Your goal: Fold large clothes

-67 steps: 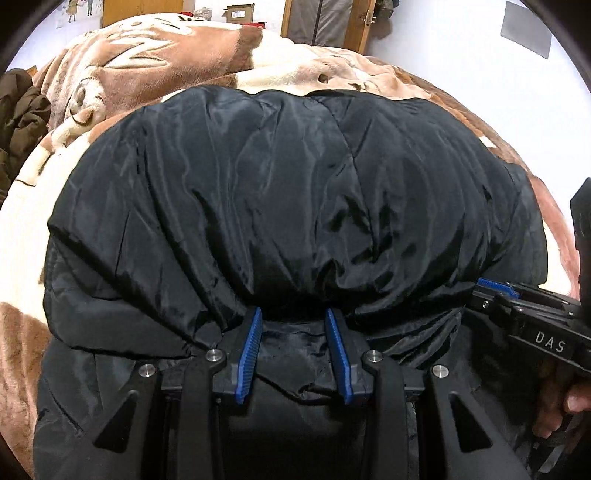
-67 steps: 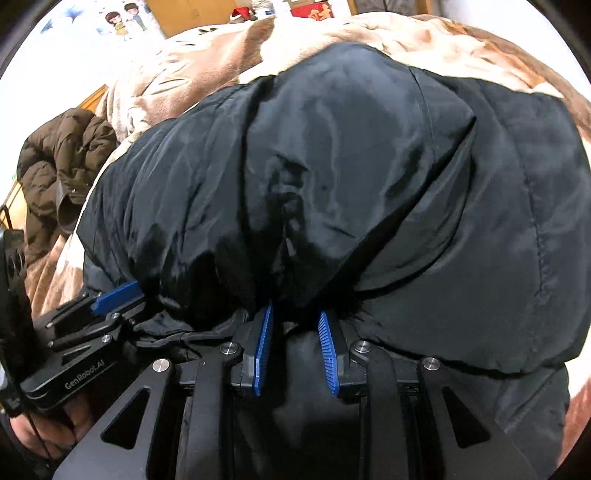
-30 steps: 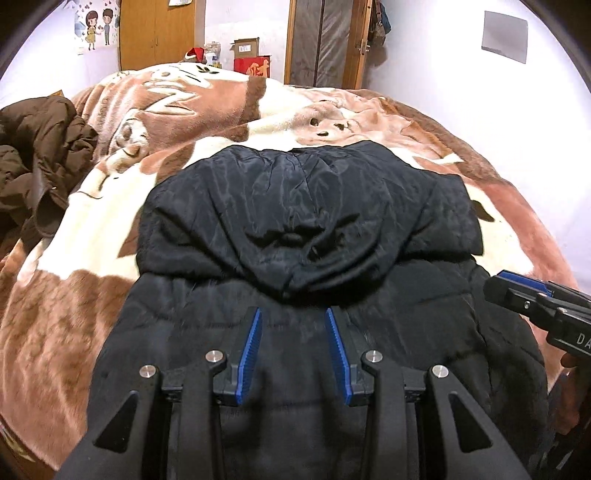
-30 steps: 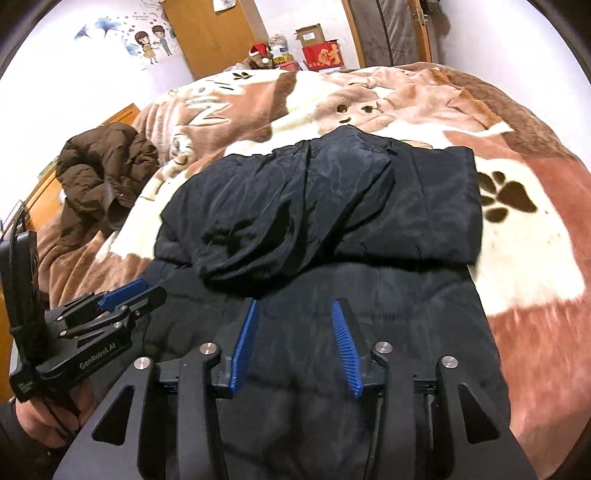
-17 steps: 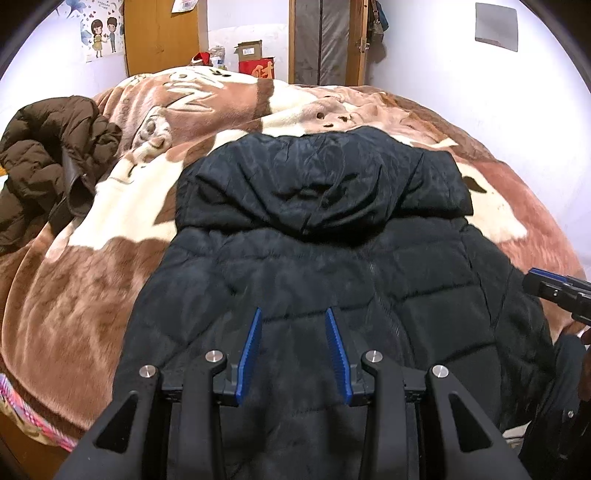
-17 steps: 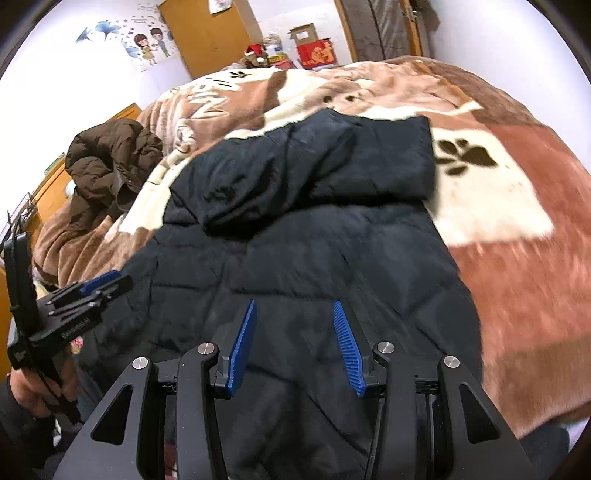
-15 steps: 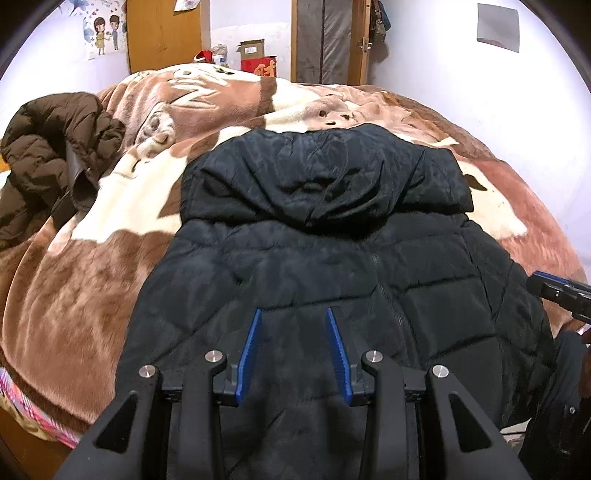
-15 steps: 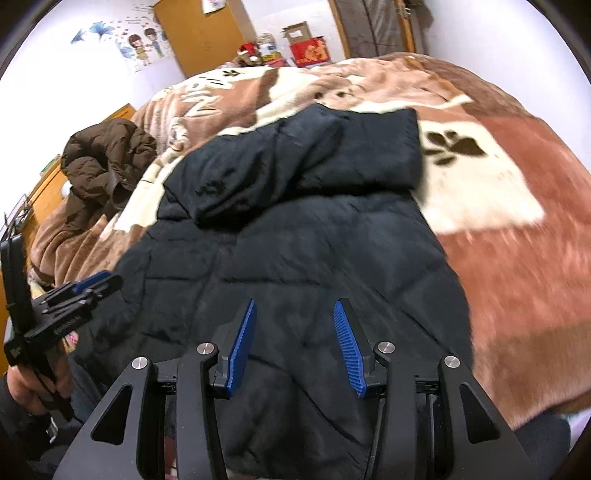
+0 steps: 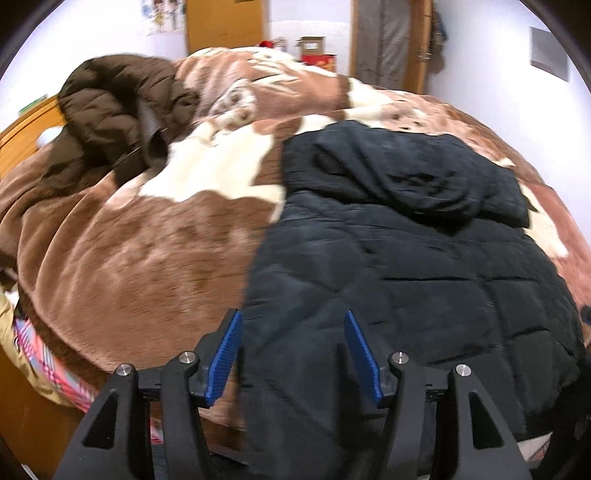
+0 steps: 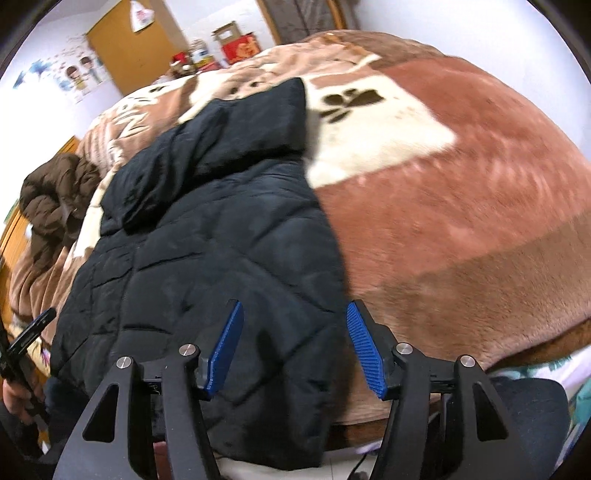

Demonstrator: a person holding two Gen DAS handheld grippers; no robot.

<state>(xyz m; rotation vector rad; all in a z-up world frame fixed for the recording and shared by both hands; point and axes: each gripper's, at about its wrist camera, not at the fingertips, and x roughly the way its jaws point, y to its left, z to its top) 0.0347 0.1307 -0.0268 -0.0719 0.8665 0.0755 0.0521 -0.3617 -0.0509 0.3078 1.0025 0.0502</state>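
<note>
The black puffer jacket lies spread lengthwise on the bed, quilted back up, with its hood folded down flat over the shoulders at the far end and its hem hanging over the bed's near edge. That hood fold looks like the only step done; judging by the long, full-width body, the sides and the lengthwise folds are not yet made.

The left claw hangs over the jacket's left hem corner by the near edge, its jaws opening with the cloth edge below them but nothing gripped. The right claw hangs over the right hem corner, jaws likewise opening and empty. Both seem set to take those two corners.

The jacket rests on a plush brown-and-cream blanket with paw prints that covers the whole bed. A brown puffer coat is heaped at the bed's far left corner, well apart from the black one. Beyond stand white walls, a wooden door and cardboard boxes.
</note>
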